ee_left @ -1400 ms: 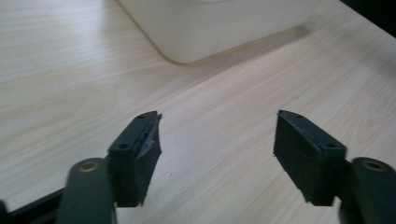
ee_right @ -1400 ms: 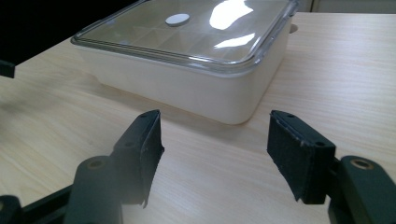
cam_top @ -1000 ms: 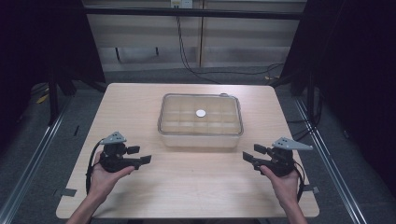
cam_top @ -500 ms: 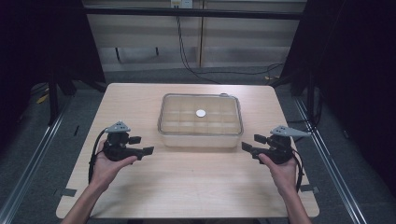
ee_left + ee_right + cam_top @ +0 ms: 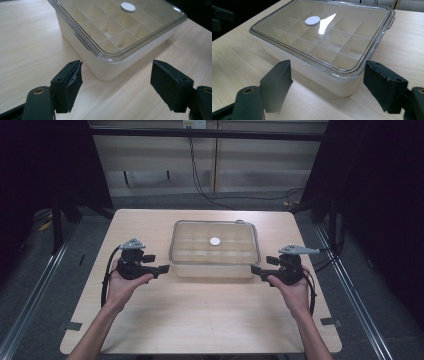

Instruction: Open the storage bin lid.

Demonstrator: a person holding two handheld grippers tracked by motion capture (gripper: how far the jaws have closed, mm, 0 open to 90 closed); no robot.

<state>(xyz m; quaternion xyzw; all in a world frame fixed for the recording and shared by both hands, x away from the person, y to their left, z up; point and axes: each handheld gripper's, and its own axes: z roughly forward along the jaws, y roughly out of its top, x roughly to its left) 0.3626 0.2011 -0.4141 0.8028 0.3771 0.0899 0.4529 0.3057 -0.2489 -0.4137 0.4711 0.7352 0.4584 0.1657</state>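
A pale compartment box (image 5: 214, 265) with a clear lid stands at the middle of the wooden table (image 5: 200, 315). A white round disc (image 5: 215, 241) lies on the lid. My left gripper (image 5: 161, 268) is open just left of the box's near left corner, jaws pointing at it. My right gripper (image 5: 256, 270) is open just right of the near right corner. Both have just been opening, with nothing between their pads. In the left gripper view the box (image 5: 110, 68) corner lies ahead of the left gripper (image 5: 117, 75). The right gripper (image 5: 328, 75) faces the box (image 5: 319, 73) and disc (image 5: 312, 20).
A grey latch tab (image 5: 391, 23) sticks out from the box's far side. The table ends a short way outside each hand. Dark floor, metal rails (image 5: 35, 295) and cables (image 5: 200, 180) surround the table. Bare wood lies in front of the box.
Both hands have moved forward from the table's near part and a little up, ending beside the box's near corners. Both pairs of jaws stand wider apart than before.
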